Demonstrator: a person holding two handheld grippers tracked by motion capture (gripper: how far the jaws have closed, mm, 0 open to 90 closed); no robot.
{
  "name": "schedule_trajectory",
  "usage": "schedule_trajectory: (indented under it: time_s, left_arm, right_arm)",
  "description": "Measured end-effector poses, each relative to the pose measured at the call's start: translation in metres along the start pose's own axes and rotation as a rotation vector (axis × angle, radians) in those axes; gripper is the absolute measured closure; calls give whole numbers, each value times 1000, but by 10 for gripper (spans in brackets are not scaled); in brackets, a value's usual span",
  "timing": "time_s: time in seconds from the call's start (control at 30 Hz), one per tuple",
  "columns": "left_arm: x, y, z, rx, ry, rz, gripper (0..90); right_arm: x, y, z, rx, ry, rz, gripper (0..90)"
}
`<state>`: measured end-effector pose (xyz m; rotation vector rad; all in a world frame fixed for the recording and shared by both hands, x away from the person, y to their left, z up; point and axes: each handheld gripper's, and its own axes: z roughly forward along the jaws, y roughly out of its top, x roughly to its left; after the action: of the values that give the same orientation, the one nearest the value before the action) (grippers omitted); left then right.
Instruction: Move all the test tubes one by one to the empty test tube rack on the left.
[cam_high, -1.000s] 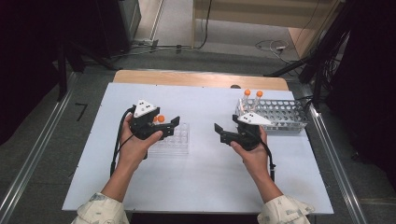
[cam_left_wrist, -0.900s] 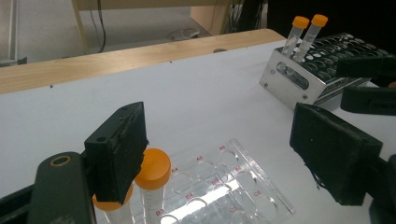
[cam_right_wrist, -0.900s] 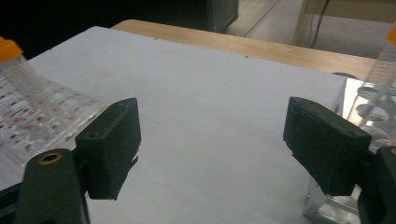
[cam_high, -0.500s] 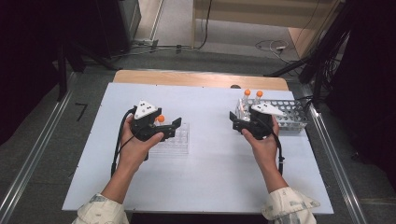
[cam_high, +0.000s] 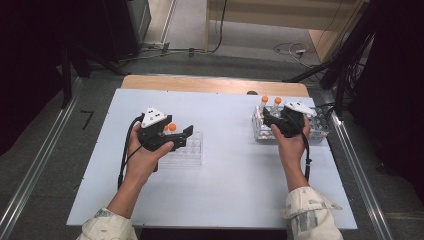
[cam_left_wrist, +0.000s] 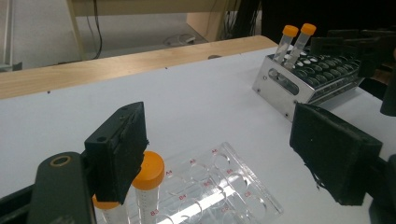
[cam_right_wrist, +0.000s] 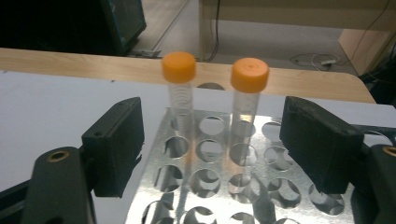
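Tubes (cam_right_wrist: 212, 105) upright in metal rack (cam_right_wrist: 224, 186), orange caps up

Four orange-capped tubes (cam_high: 172, 127), one metal rack (cam_high: 320, 131), one clear tray (cam_high: 192, 150)

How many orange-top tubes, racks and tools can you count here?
Orange-capped tubes in the metal rack: 2 (first tube, second tube)
Orange-capped tubes in the clear rack: 2 (front tube, one partly hidden behind it)
Racks: 2
Tools: 2 (left tool, right tool)
Total: 8
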<state>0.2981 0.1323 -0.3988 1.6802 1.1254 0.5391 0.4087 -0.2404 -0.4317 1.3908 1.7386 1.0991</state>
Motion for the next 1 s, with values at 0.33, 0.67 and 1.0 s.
schedule_trajectory:
  time_s: [0.33,0.67,1.0]
  left_arm:
    - [-1,0,0,5,-6,3,200]
    - [0,-2,1,12,-10,0,202]
    - [1,-2,1,16,-6,-1,203]
  right_arm:
    - [-15,-7,23,-5,-56,-1,320]
    - [-16,-6,36,33,-55,-27,468]
    - [-18,-6,43,50,-47,-33,584]
